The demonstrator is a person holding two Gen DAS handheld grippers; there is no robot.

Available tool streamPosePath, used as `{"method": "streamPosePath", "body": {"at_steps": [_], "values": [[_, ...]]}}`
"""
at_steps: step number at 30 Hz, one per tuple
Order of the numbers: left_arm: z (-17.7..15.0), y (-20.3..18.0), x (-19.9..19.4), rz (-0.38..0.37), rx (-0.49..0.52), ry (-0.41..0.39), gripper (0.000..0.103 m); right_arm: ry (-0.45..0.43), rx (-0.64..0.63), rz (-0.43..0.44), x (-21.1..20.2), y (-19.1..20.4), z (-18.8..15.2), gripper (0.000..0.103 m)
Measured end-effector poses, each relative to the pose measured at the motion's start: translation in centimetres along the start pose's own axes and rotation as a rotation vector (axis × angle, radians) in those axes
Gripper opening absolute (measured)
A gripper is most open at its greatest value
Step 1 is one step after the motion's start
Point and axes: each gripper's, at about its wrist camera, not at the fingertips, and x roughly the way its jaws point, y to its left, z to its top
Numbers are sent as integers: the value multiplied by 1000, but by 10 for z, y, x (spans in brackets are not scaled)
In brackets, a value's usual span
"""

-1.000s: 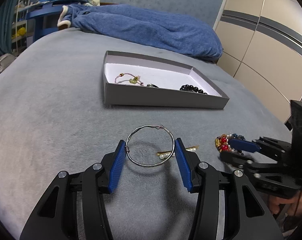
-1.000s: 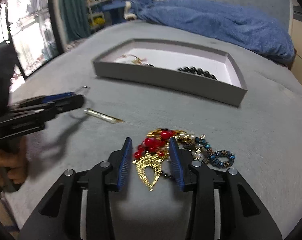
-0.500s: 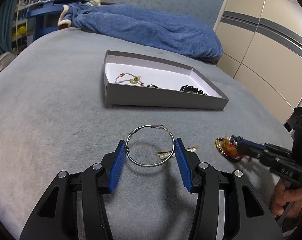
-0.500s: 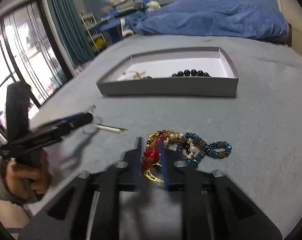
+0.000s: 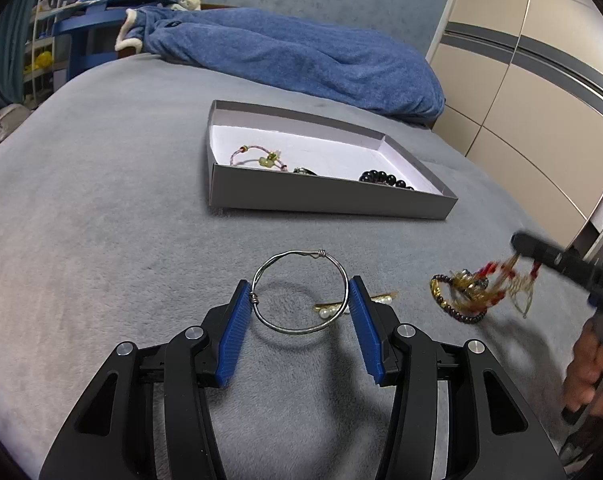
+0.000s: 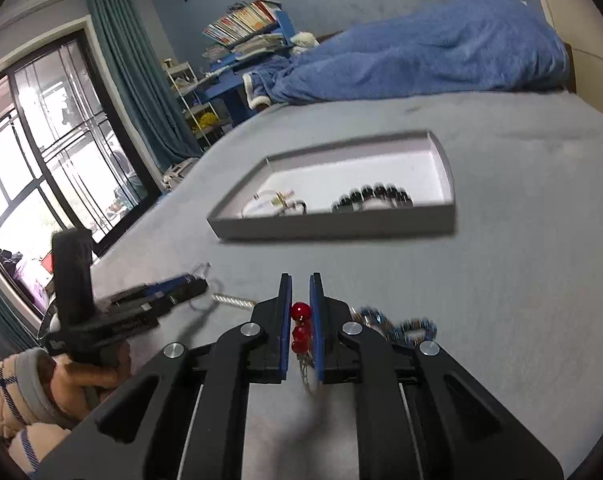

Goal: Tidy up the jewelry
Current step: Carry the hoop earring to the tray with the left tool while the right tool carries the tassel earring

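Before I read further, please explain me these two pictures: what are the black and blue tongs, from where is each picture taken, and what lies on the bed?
They are hand-held grippers, one in each of a person's hands, each with a camera looking along its fingers. The left gripper sits around a silver wire bangle that spans its blue pads. A pearl hair clip lies on the grey blanket just behind the bangle. The right gripper is closed on a red-bead and gold piece, raised from a tangle of beaded jewelry. Farther back, a grey box holds a black bead bracelet and a pink cord bracelet.
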Motion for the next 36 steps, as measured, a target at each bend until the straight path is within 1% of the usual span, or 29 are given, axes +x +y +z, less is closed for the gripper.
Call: {"method": "streamPosePath", "body": {"at_steps": [6, 14, 19, 23, 27, 32, 36], "values": [[0, 0, 0, 0, 0, -1, 51, -36, -35, 18, -9, 12, 28, 9], [1, -4, -1, 5, 17, -8, 51, -58, -47, 27, -12, 11, 53, 9], [10, -16, -10, 3, 65, -39, 51, -62, -46, 24, -9, 4, 71, 9], [23, -26, -15, -1, 107, -59, 51, -66, -16, 31, -4, -7, 84, 9], [36, -33, -18, 3, 146, -74, 51, -72, -1, 39, -6, -10, 83, 9], [44, -36, -20, 0, 161, -81, 51, -88, 5, 46, -11, -11, 77, 9], [52, -36, -21, 4, 172, -92, 51, -115, 9, 53, -18, -12, 87, 9]]}}
